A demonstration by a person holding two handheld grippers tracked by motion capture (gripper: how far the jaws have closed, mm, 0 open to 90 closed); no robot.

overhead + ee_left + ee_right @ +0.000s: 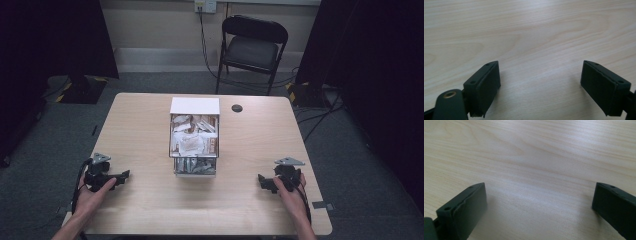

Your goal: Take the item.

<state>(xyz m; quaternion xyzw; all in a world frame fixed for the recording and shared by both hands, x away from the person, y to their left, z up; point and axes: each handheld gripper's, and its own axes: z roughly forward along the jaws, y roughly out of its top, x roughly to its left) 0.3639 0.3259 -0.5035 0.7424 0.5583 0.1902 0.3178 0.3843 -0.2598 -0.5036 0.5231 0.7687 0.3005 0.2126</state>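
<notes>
Wooden table (150, 125) bears both grippers, agape.

White-topped box (194, 142) of crumpled papers stands mid-table (150, 210).

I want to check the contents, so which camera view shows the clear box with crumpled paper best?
The high view shows it best: the clear box with crumpled white paper stands mid-table, seen whole from above. The left gripper view and the right gripper view look at bare light wooden table between open jaws, so they add nothing about the box.
</notes>
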